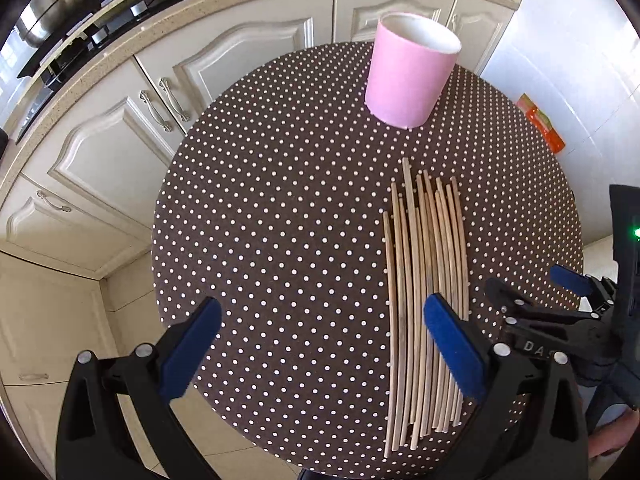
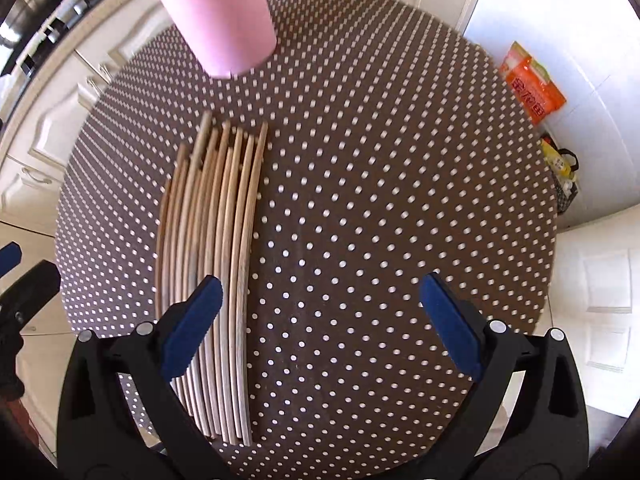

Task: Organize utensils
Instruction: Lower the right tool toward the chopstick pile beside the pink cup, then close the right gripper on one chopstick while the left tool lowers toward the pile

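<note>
Blue pads on my left hand-held gripper point(image 1: 322, 350) are spread wide, nothing held; right hand-held gripper point(image 2: 320, 328) the same, wide and empty. Both hover over the bench point(image 1: 260, 220), round, brown cloth with white dots. Thin pale wooden chopsticks point(image 1: 424, 300) lie flat in a loose parallel row, my left gripper's right pad over their near ends. Pink cup point(image 1: 410, 74), smooth, tapered, white inside, stands upright beyond the far tips, apart from them. Looks like pre-grasp. Next move, I'd judge: lower, pinch a few sticks, tip them into the cup.
</note>
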`<action>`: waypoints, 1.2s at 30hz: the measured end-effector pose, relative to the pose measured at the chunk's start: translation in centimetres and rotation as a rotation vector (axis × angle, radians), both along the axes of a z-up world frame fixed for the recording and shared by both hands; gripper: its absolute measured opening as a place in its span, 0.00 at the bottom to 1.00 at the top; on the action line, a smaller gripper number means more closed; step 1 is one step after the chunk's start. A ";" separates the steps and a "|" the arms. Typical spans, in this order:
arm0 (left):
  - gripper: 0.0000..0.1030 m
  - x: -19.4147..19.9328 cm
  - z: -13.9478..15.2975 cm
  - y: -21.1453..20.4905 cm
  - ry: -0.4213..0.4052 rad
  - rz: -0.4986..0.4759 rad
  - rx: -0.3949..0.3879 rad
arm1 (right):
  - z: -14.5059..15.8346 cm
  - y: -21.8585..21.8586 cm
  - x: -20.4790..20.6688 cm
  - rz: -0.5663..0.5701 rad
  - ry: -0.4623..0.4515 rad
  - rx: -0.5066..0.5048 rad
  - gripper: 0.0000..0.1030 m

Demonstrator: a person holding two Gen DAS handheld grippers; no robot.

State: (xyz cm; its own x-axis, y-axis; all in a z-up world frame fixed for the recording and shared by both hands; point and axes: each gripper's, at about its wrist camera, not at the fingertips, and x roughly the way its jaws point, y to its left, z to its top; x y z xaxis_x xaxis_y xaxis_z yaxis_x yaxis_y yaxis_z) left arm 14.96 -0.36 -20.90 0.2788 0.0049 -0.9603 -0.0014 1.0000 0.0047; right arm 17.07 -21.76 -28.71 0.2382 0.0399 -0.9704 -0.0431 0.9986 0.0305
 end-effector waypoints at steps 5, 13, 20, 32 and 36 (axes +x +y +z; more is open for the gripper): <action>0.96 0.2 -1.4 -0.2 0.027 -0.008 0.000 | -1.3 1.4 0.0 0.018 0.012 -0.044 0.94; 0.96 0.1 -2.4 -0.3 0.063 -0.002 -0.024 | -3.7 4.3 0.4 0.047 -0.008 -0.136 0.94; 0.96 -0.2 -3.0 -0.4 0.076 -0.009 -0.032 | -2.6 5.3 1.0 0.050 -0.006 -0.165 0.84; 0.96 0.4 -4.4 0.6 0.128 0.042 -0.076 | -1.2 7.2 3.6 0.145 -0.037 -0.046 0.25; 0.96 1.3 -5.3 0.5 0.163 0.039 -0.077 | -1.1 7.6 3.0 0.185 -0.080 -0.046 0.21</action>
